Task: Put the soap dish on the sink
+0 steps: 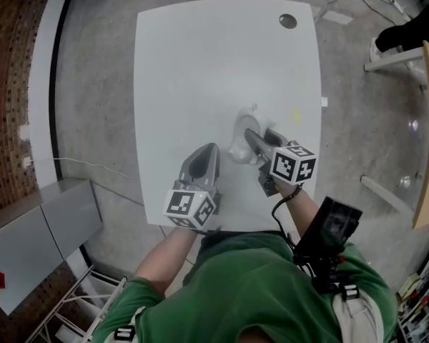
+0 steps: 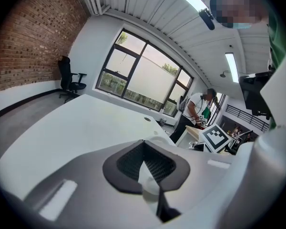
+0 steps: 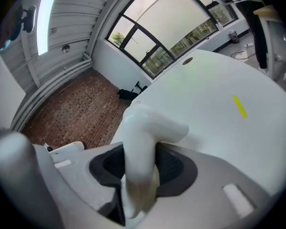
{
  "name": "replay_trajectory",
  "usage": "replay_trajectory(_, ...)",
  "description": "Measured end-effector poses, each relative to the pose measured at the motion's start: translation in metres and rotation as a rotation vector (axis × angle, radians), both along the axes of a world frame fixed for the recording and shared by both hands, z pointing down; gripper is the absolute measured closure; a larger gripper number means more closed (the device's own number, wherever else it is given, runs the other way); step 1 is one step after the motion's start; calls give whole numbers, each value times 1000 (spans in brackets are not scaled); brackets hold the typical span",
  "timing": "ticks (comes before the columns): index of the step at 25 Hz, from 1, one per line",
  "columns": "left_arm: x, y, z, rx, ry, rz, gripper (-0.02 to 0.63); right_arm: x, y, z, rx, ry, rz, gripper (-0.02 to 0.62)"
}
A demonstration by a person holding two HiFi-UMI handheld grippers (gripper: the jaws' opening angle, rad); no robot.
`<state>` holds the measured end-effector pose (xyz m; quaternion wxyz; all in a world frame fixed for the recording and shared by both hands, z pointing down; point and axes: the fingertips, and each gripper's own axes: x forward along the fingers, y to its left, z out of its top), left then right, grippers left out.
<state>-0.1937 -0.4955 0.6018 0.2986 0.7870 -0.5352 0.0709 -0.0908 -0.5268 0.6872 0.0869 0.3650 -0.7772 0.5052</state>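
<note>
The left tongs [image 1: 209,150] hover over the white table [image 1: 200,63] with their jaws closed together on nothing. Only their own view shows an office chair [image 2: 69,78] far ahead, by the brick wall [image 2: 24,37]. Just right of them, the right tongs [image 1: 249,134] clamp the white soap dish [image 1: 239,147] low over the table. Their own view shows its curved rim sticking out past the pads. A yellow mark [image 3: 239,106] lies ahead, to their right. Whether the dish holds anything cannot be told.
</note>
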Motion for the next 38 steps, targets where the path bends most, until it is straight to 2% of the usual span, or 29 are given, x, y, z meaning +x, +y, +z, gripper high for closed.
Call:
replay_trajectory(9,2,0,1,-4,2,17,600,-1,2,3,-20,-31,-1,440)
replay_trajectory(24,6,7,-3,0,10,29,600,8,10,11,-74,4,5,419)
replay_trajectory(34,8,11,-7,7,12,33,600,12,17,17,-69,201,-77,360)
replay_trajectory(38,8,12,-8,14,13,37,600,13,22,21,-88,231,-117,359)
